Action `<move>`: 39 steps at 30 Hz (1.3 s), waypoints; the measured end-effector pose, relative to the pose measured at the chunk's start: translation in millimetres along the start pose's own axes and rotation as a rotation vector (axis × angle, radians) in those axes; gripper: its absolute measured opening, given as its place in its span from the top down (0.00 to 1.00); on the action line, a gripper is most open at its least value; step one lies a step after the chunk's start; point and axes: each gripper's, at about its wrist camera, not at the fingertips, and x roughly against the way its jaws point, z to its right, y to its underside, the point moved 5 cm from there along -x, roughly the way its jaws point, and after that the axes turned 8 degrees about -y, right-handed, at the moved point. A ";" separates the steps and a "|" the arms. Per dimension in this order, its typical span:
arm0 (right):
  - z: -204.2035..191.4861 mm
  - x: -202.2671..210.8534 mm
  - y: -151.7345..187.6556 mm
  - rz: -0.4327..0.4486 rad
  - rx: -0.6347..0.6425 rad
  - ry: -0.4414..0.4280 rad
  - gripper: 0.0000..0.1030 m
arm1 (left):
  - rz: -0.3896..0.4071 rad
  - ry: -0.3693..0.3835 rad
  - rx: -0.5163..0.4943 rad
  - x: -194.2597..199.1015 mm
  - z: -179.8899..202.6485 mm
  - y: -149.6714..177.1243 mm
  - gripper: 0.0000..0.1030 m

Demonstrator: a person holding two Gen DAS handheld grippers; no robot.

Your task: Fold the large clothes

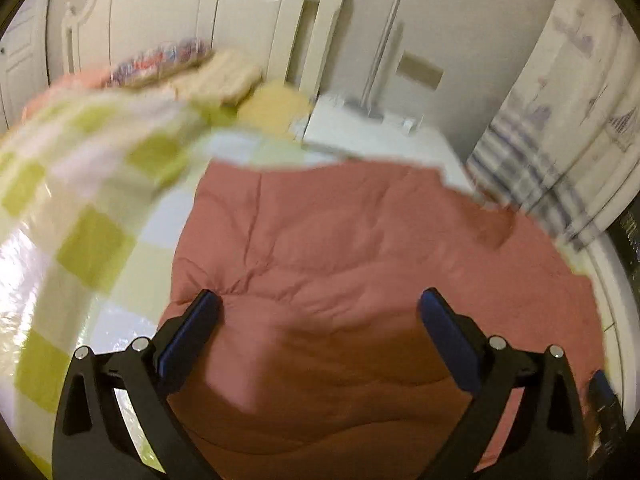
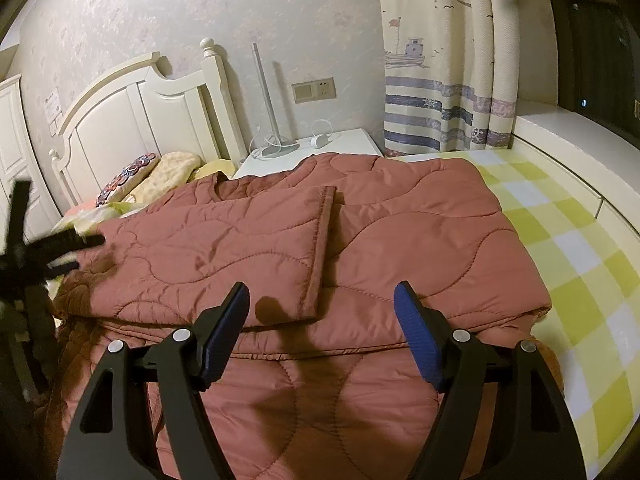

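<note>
A large pink quilted jacket lies spread on the bed, with one sleeve folded flat across its body. In the left wrist view the jacket fills the middle, blurred. My left gripper is open and empty just above the jacket; it also shows as a blurred dark shape at the jacket's left edge in the right wrist view. My right gripper is open and empty, over the jacket's near part.
The bed has a green and white checked sheet and pillows by a white headboard. A white nightstand with a lamp base and cable stands behind. A curtain and a window ledge are on the right.
</note>
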 end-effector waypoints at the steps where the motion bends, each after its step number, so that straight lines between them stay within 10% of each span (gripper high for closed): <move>1: 0.0 -0.5 0.2 -0.003 0.000 -0.001 0.30 | 0.003 -0.006 -0.025 -4.3 -0.4 3.5 0.03; 10: 3.2 -3.9 0.5 -0.019 -0.019 -0.023 0.29 | 0.220 0.058 -0.238 82.8 68.7 54.6 0.03; 22: -17.0 22.6 14.2 -0.032 -0.033 -0.105 0.22 | 0.114 -0.005 -0.228 100.0 39.1 118.6 0.03; 28: -73.6 0.1 60.6 -0.281 0.262 0.024 0.22 | 0.023 -0.085 -0.292 76.7 38.5 128.1 0.04; 34: -65.4 11.8 55.9 -0.254 0.208 0.069 0.16 | 0.085 -0.012 -0.321 99.6 64.7 128.3 0.03; 39: -50.1 -2.3 64.9 -0.329 0.171 0.094 0.16 | -0.015 -0.054 -0.401 71.4 90.7 146.6 0.02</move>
